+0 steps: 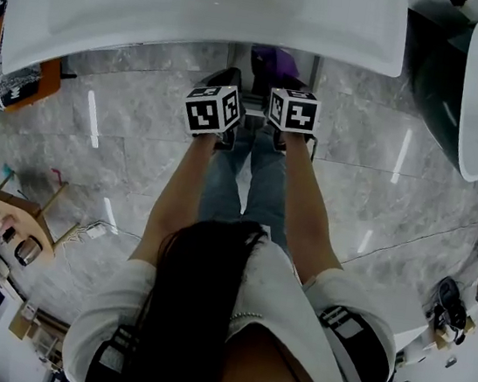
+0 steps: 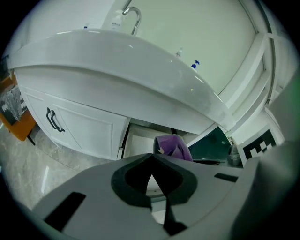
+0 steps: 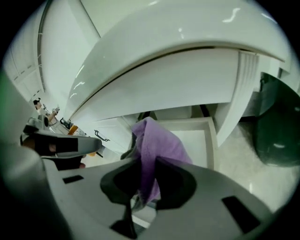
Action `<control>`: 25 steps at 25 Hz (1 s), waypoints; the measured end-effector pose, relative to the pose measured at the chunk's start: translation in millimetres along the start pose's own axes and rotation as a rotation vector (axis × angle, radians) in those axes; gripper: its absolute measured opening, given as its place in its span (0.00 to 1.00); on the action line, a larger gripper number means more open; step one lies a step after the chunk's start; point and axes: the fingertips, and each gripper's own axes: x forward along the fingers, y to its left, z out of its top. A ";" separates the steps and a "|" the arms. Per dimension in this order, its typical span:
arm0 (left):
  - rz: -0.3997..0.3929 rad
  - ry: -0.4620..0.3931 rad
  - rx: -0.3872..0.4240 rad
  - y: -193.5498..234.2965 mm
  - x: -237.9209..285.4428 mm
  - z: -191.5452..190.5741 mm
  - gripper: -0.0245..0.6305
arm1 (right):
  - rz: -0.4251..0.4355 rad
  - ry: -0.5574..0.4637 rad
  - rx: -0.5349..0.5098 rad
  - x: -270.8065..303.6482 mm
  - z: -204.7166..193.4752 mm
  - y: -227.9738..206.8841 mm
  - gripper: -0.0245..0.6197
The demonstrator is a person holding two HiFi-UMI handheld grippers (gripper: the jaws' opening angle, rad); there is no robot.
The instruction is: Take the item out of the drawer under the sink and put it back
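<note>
Grey, veined stone floor (image 1: 139, 150) with a glossy sheen spreads below the sink (image 1: 203, 4), a smooth white basin with a rounded, overhanging front edge. Under the sink a white drawer (image 3: 206, 140) stands pulled out, a shallow box with plain flat walls. The purple cloth (image 3: 157, 143), soft and fuzzy like towelling, hangs crumpled in folds above the drawer and below the sink's rim, pinched in the right gripper (image 3: 146, 161), whose dark curved pads press on it from both sides. The left gripper (image 2: 153, 154) is just beside it in front of the sink, jaws closed tip to tip with nothing between them. Each gripper's body is matt grey plastic and carries a cube (image 1: 211, 109) with black-and-white square markers.

Left of the drawer, under the sink, is a white panelled cabinet door (image 2: 79, 129) with a dark curved handle (image 2: 54, 119). On top of the sink rise a curved chrome faucet (image 2: 133, 18) and a small bottle with a blue top (image 2: 194, 64). To the right of the sink stands a dark green, glossy, rounded container (image 3: 276, 131). The sink's overhang hides the back of the drawer from the head view, where the person's jeans (image 1: 249, 178) and white top fill the space in front
</note>
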 end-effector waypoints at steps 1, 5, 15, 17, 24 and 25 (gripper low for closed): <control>0.000 -0.007 -0.002 -0.4 -3.3 2.4 0.04 | 0.000 -0.010 0.005 -5.6 2.1 2.2 0.16; -0.013 -0.029 0.000 -7.1 -19.8 9.8 0.04 | 0.019 -0.065 -0.015 -30.1 13.5 12.8 0.16; -0.069 -0.099 0.049 -30.7 -68.2 26.9 0.04 | 0.036 -0.181 -0.072 -91.2 38.1 41.5 0.16; -0.077 -0.120 0.078 -37.7 -77.0 33.3 0.04 | 0.030 -0.212 -0.087 -106.1 45.8 45.7 0.16; -0.113 -0.228 0.162 -64.6 -116.3 61.4 0.04 | 0.022 -0.313 -0.134 -159.5 69.8 64.5 0.16; -0.123 -0.239 0.167 -67.9 -121.4 64.6 0.04 | 0.019 -0.327 -0.135 -165.7 72.6 66.5 0.16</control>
